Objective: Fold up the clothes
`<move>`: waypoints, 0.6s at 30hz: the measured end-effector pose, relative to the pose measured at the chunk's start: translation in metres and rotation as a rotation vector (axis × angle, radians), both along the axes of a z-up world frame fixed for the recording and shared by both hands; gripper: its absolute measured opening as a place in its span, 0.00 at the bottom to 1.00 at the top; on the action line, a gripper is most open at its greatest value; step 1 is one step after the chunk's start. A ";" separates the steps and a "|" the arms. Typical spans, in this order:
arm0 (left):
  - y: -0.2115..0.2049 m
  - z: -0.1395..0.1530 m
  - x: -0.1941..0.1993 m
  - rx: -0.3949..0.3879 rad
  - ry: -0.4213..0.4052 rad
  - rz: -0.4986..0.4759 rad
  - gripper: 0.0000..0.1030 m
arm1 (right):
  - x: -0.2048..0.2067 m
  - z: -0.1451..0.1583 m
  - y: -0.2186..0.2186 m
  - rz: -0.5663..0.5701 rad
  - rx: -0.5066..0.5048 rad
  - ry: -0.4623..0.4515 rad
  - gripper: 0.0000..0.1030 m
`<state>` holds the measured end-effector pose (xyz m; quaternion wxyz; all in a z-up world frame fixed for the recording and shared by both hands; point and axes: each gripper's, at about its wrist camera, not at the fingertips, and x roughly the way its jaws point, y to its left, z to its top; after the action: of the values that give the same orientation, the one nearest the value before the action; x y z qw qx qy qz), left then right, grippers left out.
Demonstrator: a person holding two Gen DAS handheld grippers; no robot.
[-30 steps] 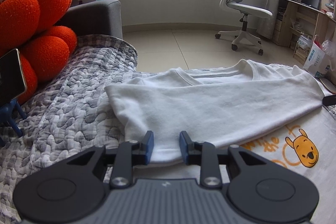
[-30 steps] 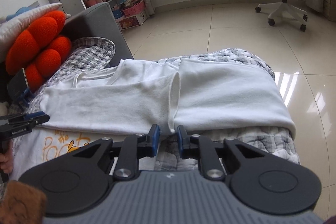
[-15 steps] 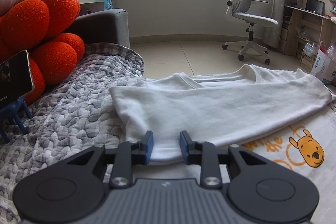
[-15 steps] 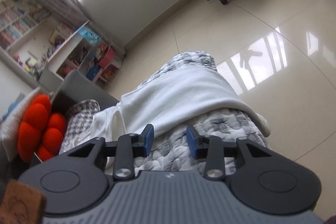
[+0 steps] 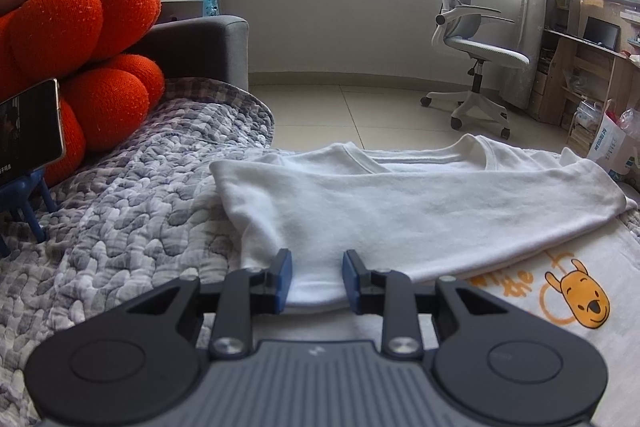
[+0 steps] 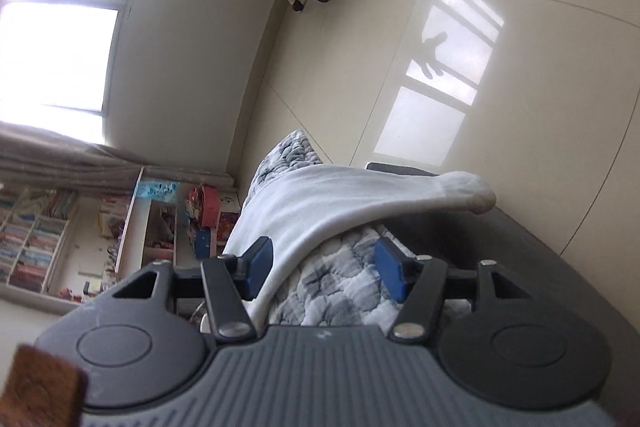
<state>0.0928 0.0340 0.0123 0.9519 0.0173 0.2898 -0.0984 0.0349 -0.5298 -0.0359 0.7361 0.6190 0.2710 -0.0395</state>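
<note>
The white shirt (image 5: 400, 211) lies flat on the grey quilt (image 5: 132, 211) that covers the sofa, with its neck hole on the far side, toward the floor. Just beside it, on the near right, lies another white cloth with a yellow bear (image 5: 578, 293) on it. The left tongs (image 5: 316, 281) sit at the near edge of the white shirt. The folded edge is between the two blue pads, which are only a little way apart, but I cannot tell if they are squeezing it. The right tongs (image 6: 326, 269) are tipped over on their side, at the end of the sofa. Their jaws have just been opening and now stand wide. The edge of the shirt (image 6: 320, 203) and a bit of quilt (image 6: 340, 275) lie between them, but the pads do not press on them. An orange puffy cushion (image 5: 80, 67) and a phone (image 5: 28, 135) on a blue stand are on the left
</note>
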 end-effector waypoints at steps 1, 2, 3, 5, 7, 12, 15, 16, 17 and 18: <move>0.000 0.000 0.000 -0.004 0.001 0.000 0.28 | 0.004 -0.001 -0.001 -0.017 0.019 0.013 0.60; 0.001 0.000 0.000 -0.008 0.001 0.000 0.28 | 0.007 -0.003 -0.001 -0.034 0.038 0.030 0.60; 0.001 0.000 0.000 -0.009 0.001 0.000 0.28 | 0.010 -0.006 -0.001 -0.051 0.055 0.049 0.60; 0.001 0.000 0.000 -0.010 0.002 -0.001 0.28 | 0.016 -0.011 0.000 -0.071 0.081 0.088 0.60; 0.001 0.000 0.000 -0.013 0.002 -0.001 0.28 | 0.019 -0.018 -0.001 -0.077 0.108 0.109 0.67; 0.005 -0.001 0.001 -0.043 0.007 -0.002 0.28 | 0.023 -0.018 -0.005 -0.109 0.126 0.080 0.61; 0.004 -0.001 0.000 -0.041 0.006 -0.003 0.28 | 0.021 -0.004 -0.003 -0.124 0.036 0.013 0.30; 0.004 -0.001 0.000 -0.041 0.006 -0.003 0.28 | 0.017 0.001 -0.003 -0.140 0.018 -0.025 0.14; 0.004 -0.001 0.000 -0.040 0.006 -0.003 0.28 | 0.013 0.007 -0.002 -0.156 -0.005 -0.062 0.13; 0.004 -0.001 0.000 -0.040 0.006 -0.003 0.28 | 0.008 0.013 0.000 -0.173 -0.031 -0.099 0.13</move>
<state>0.0930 0.0380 0.0115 0.9510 -0.0017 0.2905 -0.1056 0.0428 -0.5300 -0.0227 0.7519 0.6298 0.1792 -0.0766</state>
